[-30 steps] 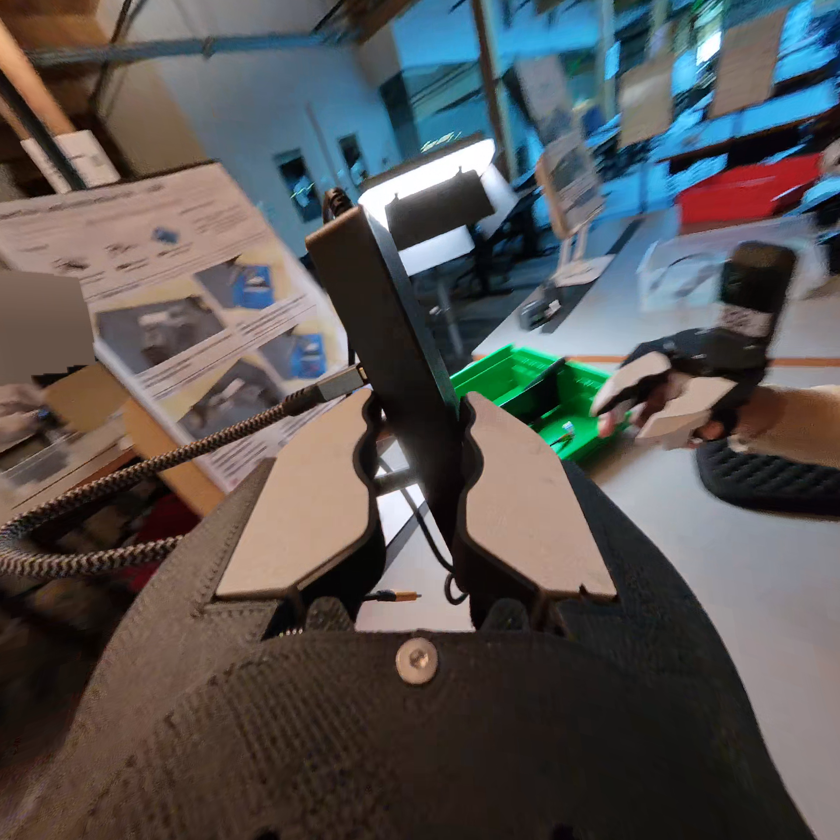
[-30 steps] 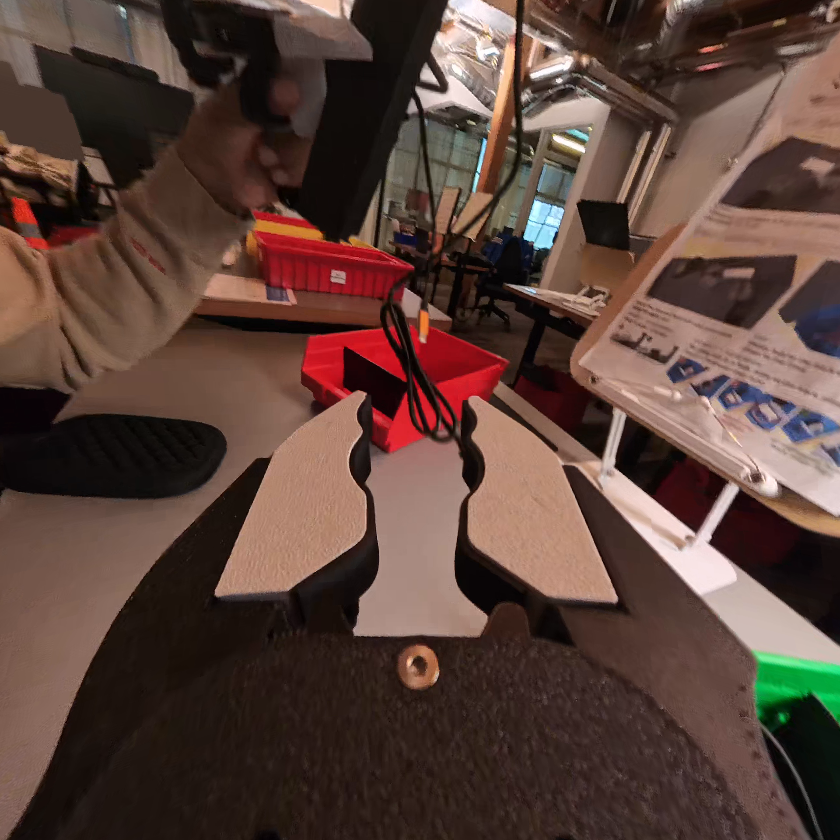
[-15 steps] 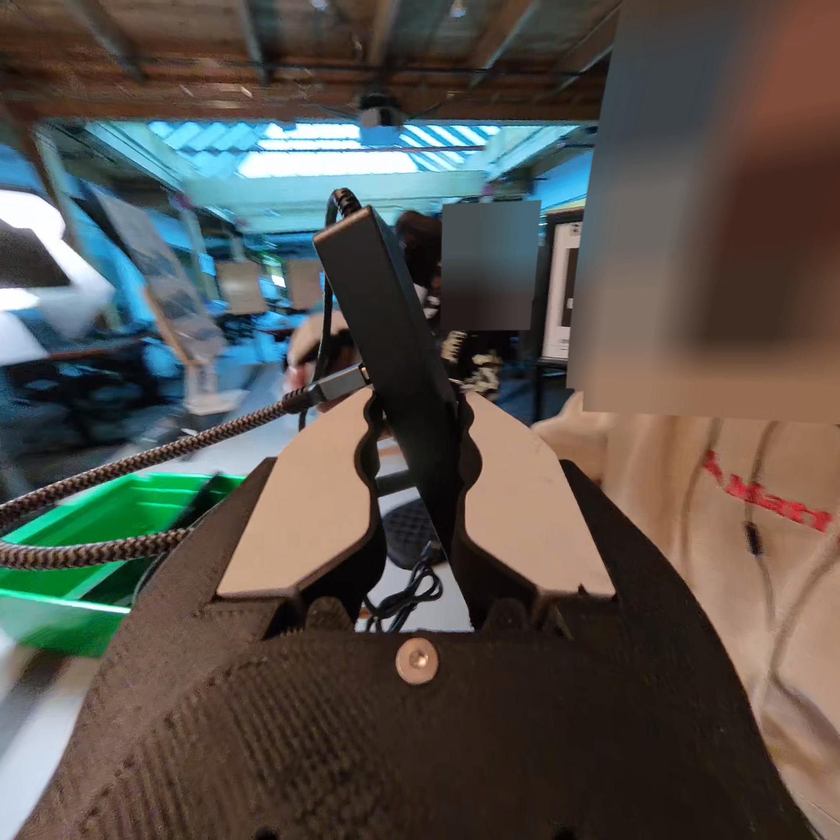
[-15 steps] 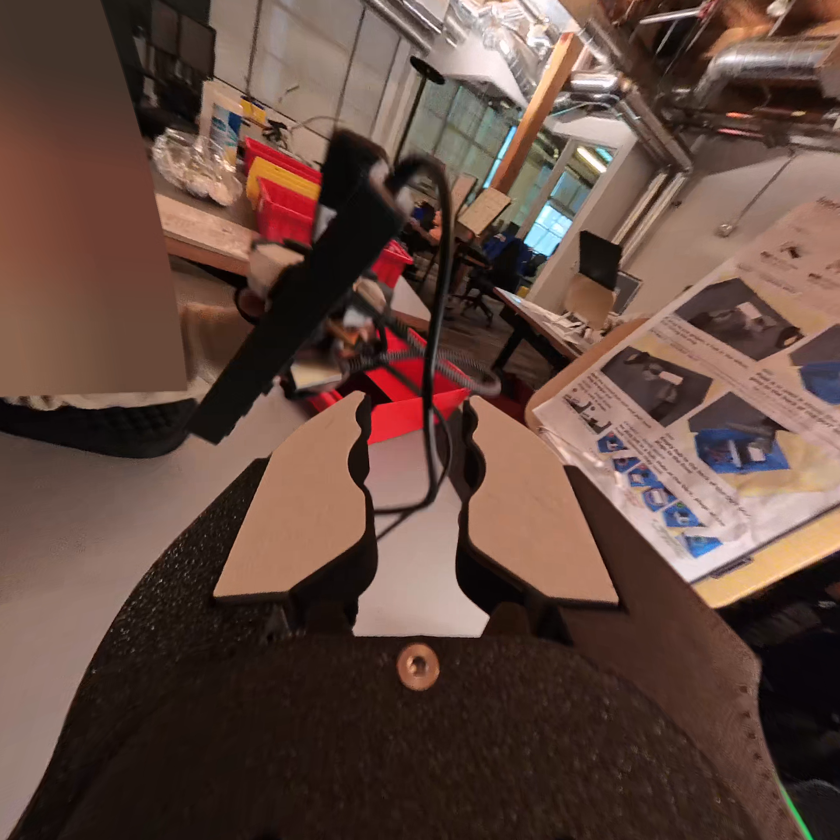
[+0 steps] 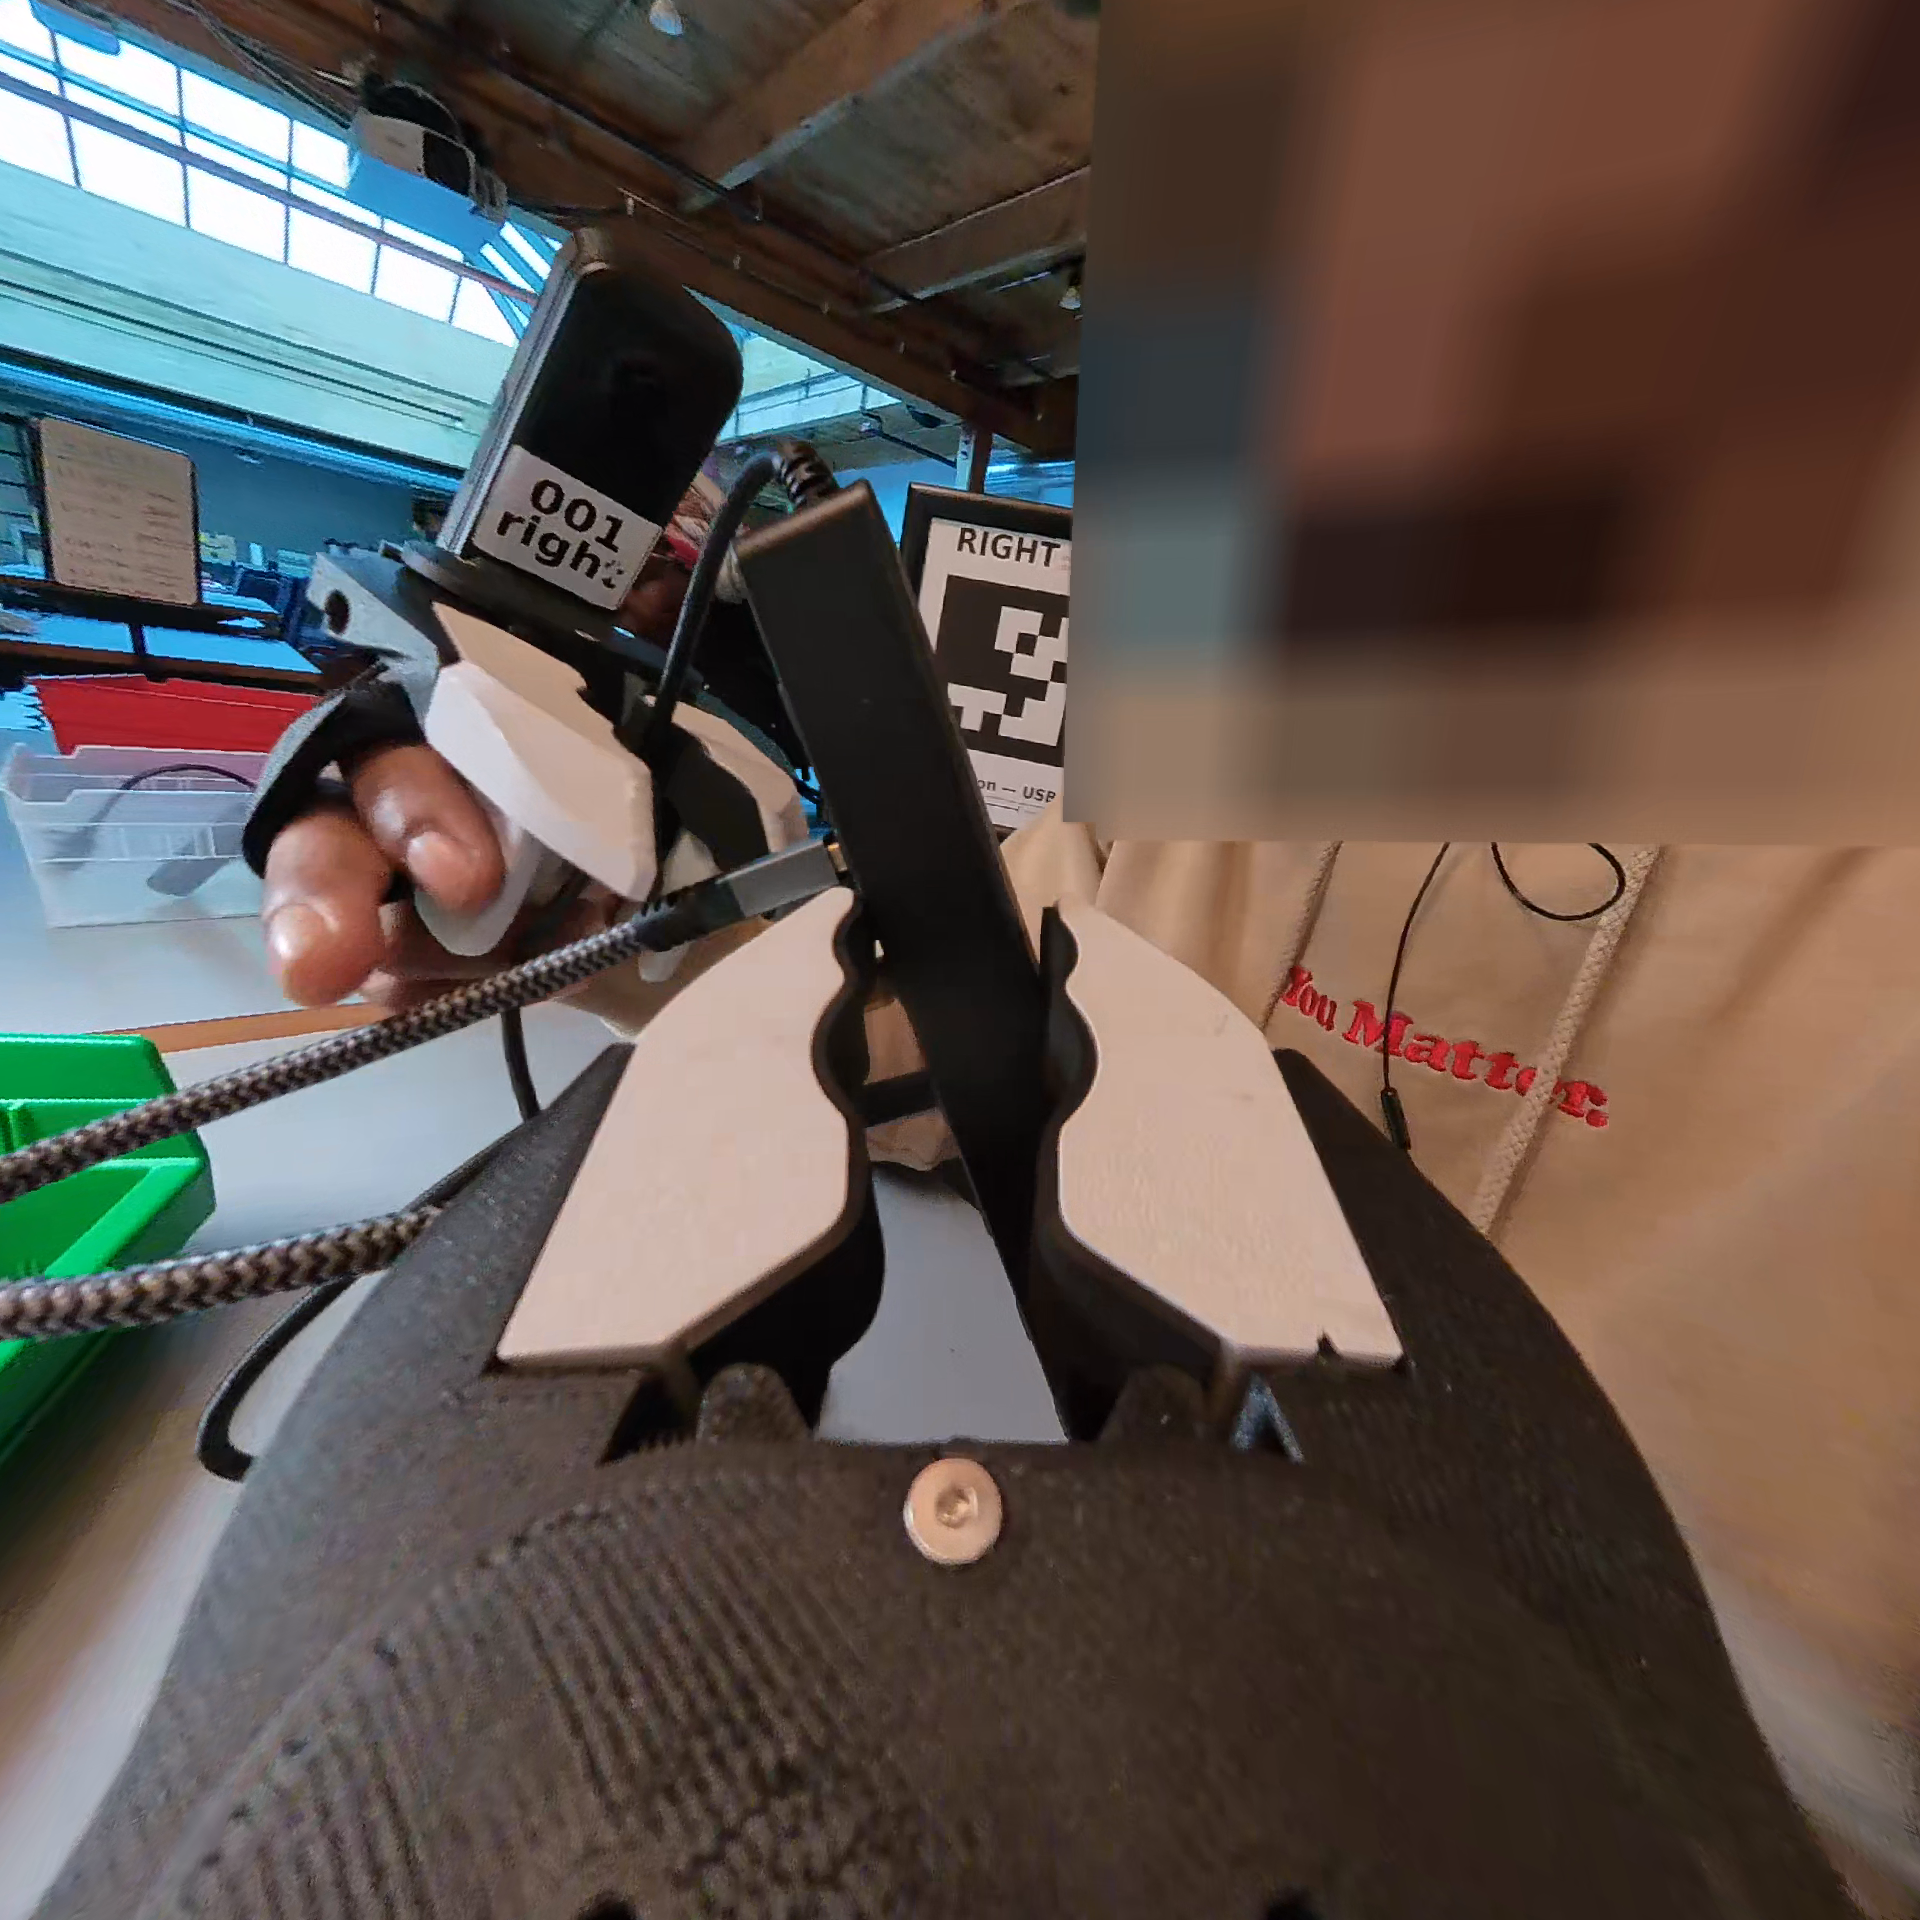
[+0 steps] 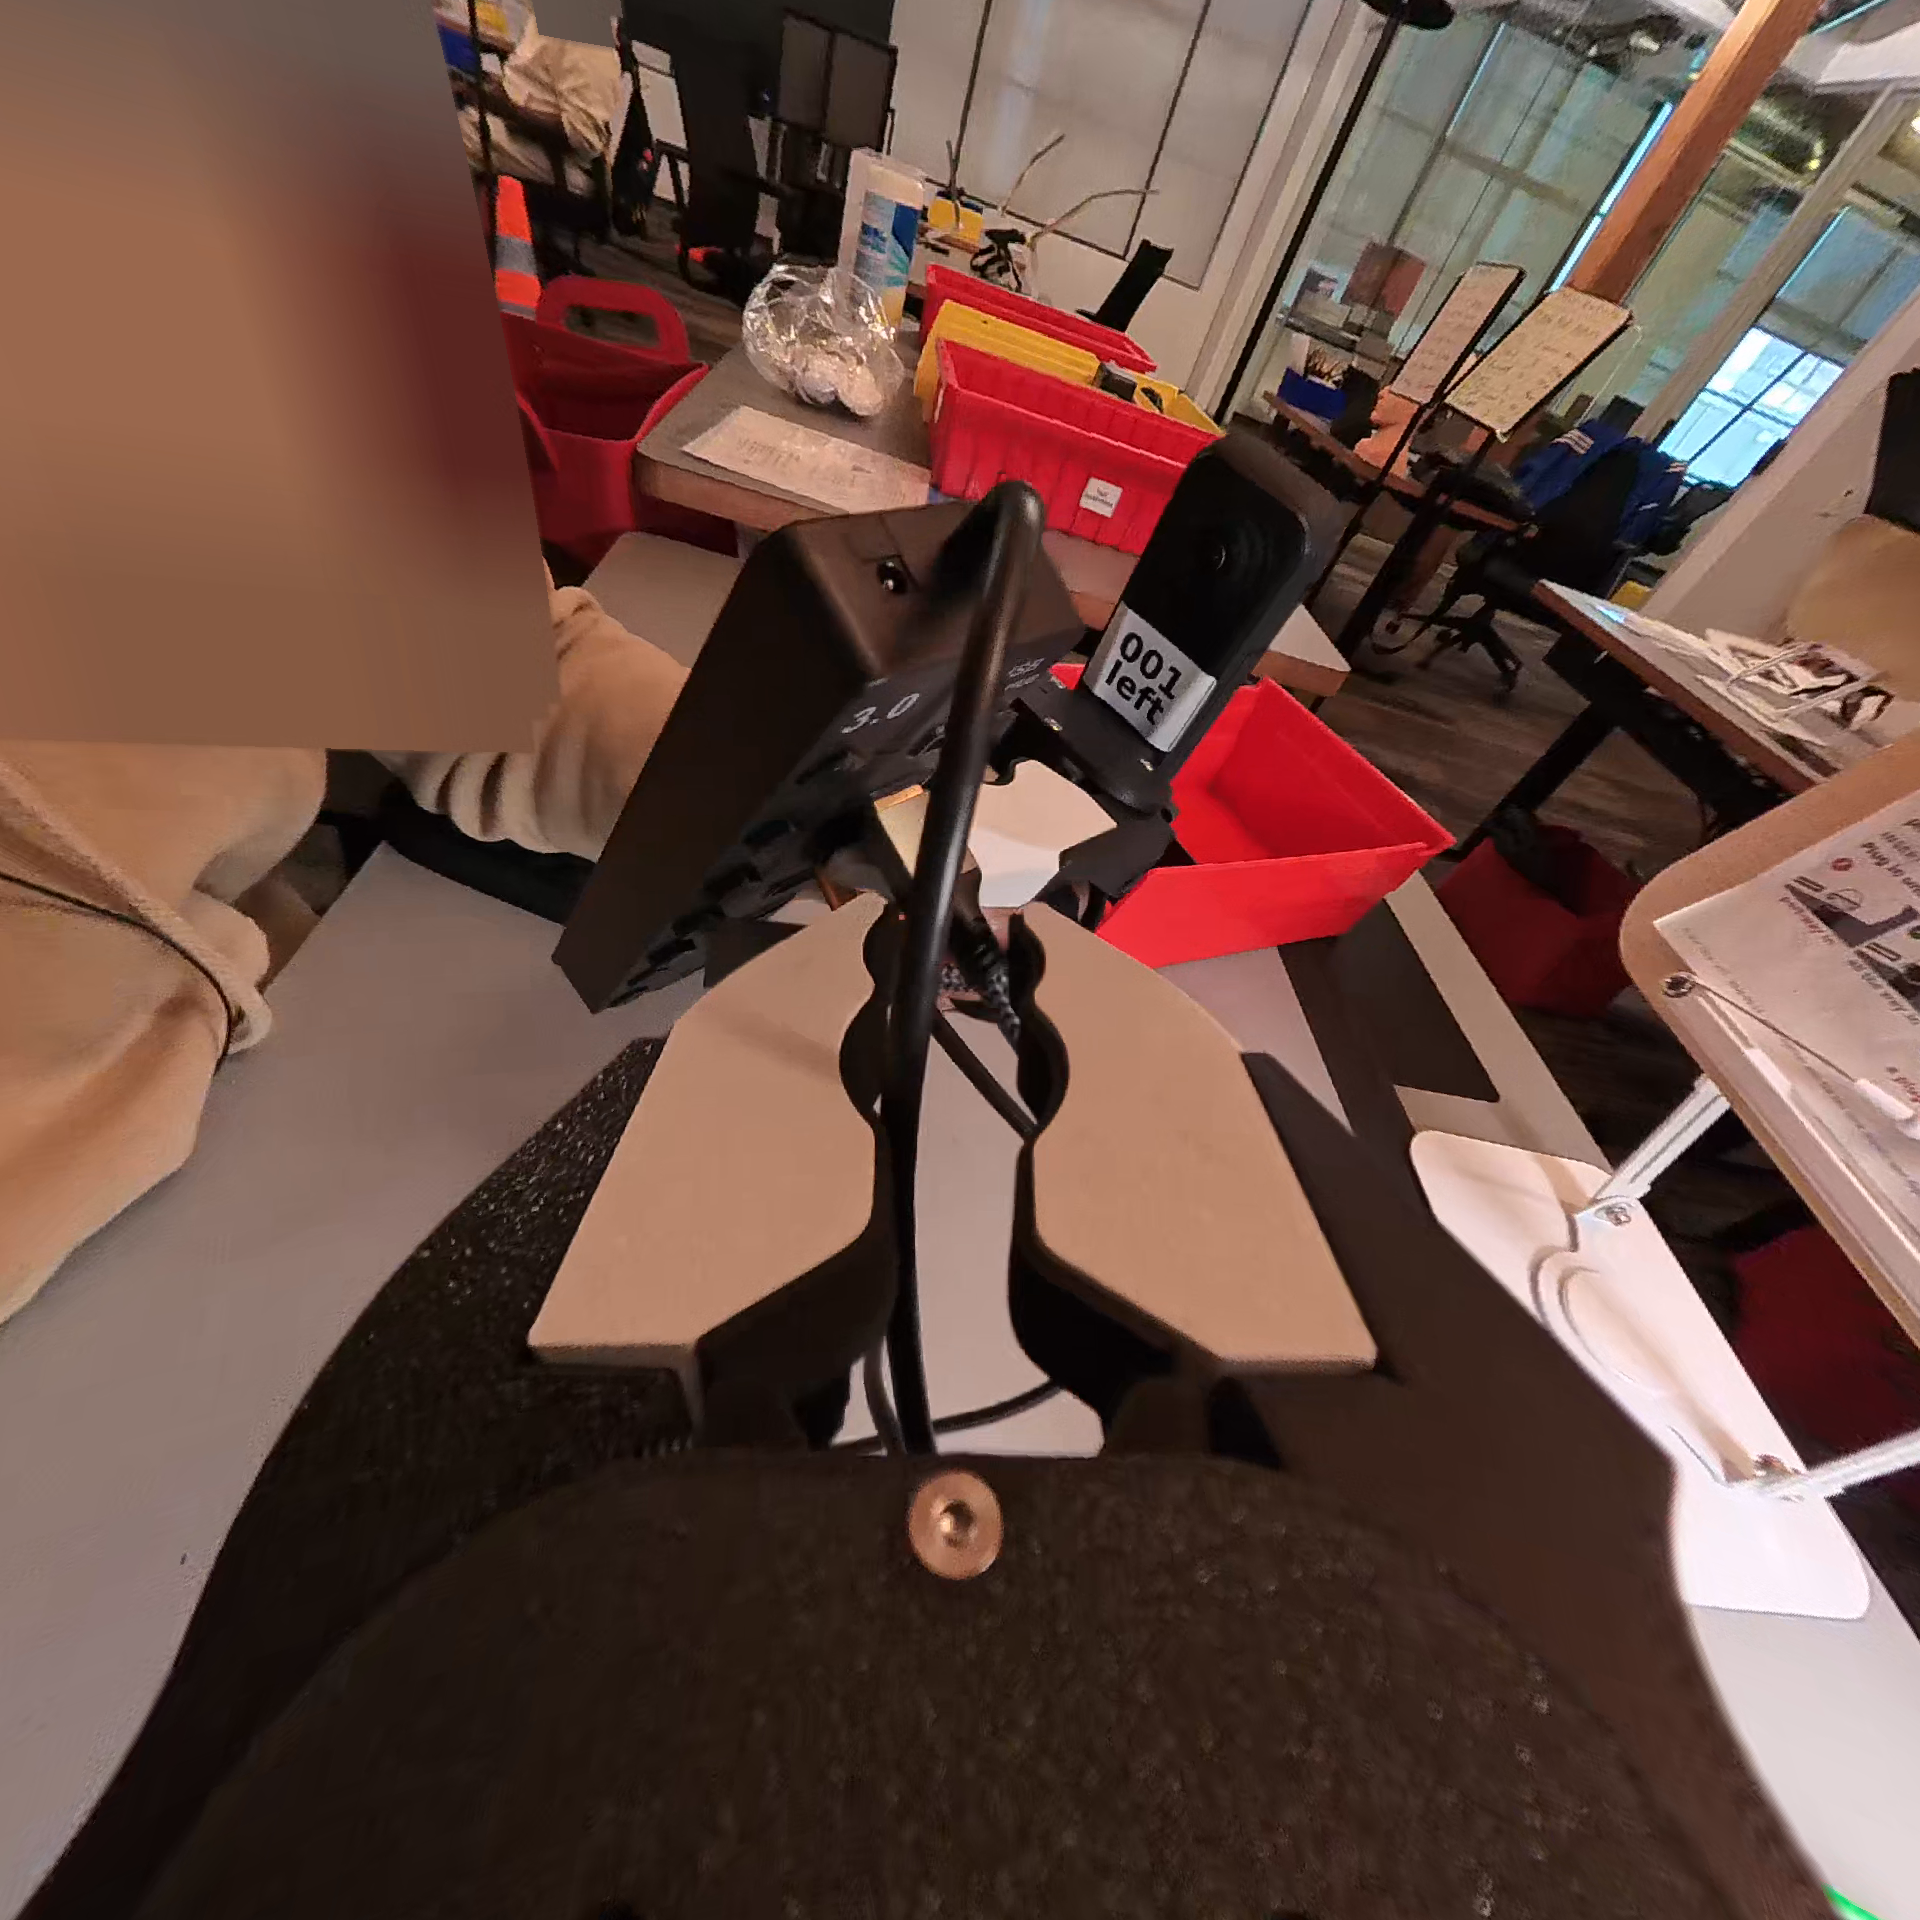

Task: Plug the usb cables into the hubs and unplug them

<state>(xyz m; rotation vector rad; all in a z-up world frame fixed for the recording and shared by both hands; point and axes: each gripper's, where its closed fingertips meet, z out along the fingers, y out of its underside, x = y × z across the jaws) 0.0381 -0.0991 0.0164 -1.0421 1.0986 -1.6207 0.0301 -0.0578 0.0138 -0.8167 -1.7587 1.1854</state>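
Note:
My left gripper is shut on a black USB hub and holds it up off the table, tilted. A grey braided cable is plugged by its grey plug into the hub's left side. The hub's own thin black cable loops from its top end. My right gripper faces the hub. Its jaws stand a narrow gap apart, with the thin black cable and the braided cable between them. I see no firm grip. It also shows in the left wrist view.
A green bin sits at the left and a clear bin farther back. A red bin stands behind the hub on the grey table. A document stand is at the right. The person's cream sweatshirt is close by.
The left gripper has swung the hub round toward the person. The right gripper has come up to the hub, and its jaws have narrowed around the cables.

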